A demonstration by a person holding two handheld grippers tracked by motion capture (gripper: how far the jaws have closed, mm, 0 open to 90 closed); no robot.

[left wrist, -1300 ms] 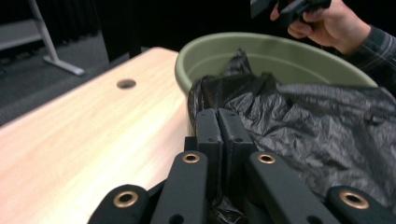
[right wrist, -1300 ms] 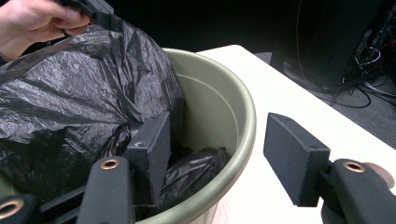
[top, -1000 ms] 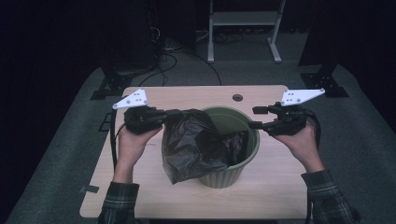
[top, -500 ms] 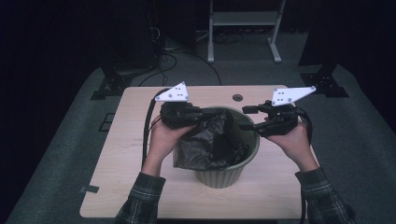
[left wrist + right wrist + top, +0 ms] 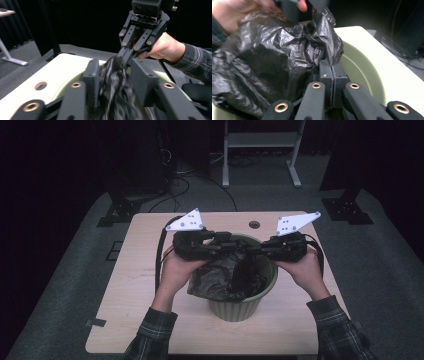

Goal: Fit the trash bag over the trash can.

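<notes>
Closing since earlier, right gripper [image 5: 256, 249] now pinches black bag [image 5: 227, 277]; left gripper [image 5: 235, 245] jaws spread, opening around it. Bag sits in green bin [image 5: 235, 307].

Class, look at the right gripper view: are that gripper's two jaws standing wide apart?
No: the right gripper has its jaws pressed together, pinching a fold of the black plastic bag.
</notes>
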